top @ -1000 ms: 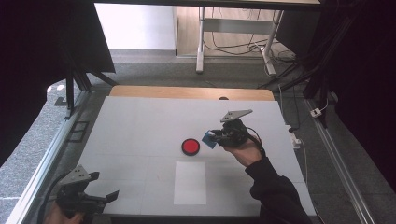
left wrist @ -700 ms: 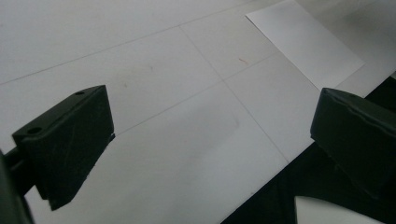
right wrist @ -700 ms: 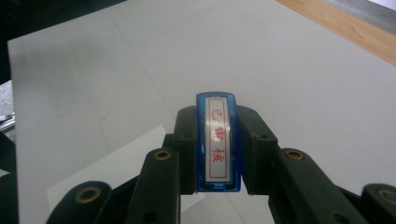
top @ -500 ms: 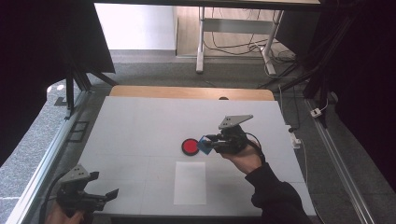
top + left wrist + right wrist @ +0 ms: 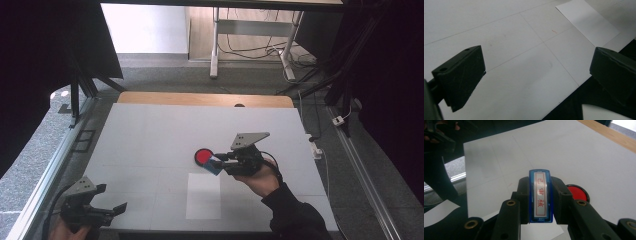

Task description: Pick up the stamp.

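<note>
The blue stamp [image 5: 540, 196] sits clenched in the right gripper [image 5: 218, 163], above the desk [image 5: 150, 130] just beside the red ink pad [image 5: 203, 157]. The left gripper [image 5: 116, 210] has its jaws released, empty, at the desk's near corner.

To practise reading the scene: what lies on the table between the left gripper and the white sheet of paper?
Nothing: in the high view, bare table runs from the left gripper to the white sheet.

Grey speckled floor [image 5: 150, 72] beyond the white table [image 5: 150, 130] — metal desk legs [image 5: 216, 45] (cables trailing), black curtains [image 5: 45, 50] aside
</note>
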{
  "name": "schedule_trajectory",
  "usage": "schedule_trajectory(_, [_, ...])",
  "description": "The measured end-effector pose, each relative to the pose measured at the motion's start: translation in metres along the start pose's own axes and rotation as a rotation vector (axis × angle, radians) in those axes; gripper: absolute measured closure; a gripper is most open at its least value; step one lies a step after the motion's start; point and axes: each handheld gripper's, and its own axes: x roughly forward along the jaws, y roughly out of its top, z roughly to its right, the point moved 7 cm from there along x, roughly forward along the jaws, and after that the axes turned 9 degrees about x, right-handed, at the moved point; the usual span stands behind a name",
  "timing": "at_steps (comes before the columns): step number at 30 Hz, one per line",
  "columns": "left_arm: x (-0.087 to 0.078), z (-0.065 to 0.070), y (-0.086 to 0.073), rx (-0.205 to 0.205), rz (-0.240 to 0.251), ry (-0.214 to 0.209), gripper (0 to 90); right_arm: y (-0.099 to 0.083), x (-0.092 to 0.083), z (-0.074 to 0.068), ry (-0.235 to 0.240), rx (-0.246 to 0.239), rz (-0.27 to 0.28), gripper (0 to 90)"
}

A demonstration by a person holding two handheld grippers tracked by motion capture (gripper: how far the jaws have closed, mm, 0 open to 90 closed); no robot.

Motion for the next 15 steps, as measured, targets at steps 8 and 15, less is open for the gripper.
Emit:
schedule_trajectory(8, [0.0, 0.0, 0.0, 0.001, -0.003, 0.001, 0.4, -0.003, -0.003, -0.017, 0.035, -0.009, 0.01, 71.4])
schedule_trajectory(15, [-0.001, 0.002, 0.001, 0.013, 0.007, -0.001, 0.2, -0.004, -0.005, -0.022, 0.043, -0.01, 0.019, 71.4])
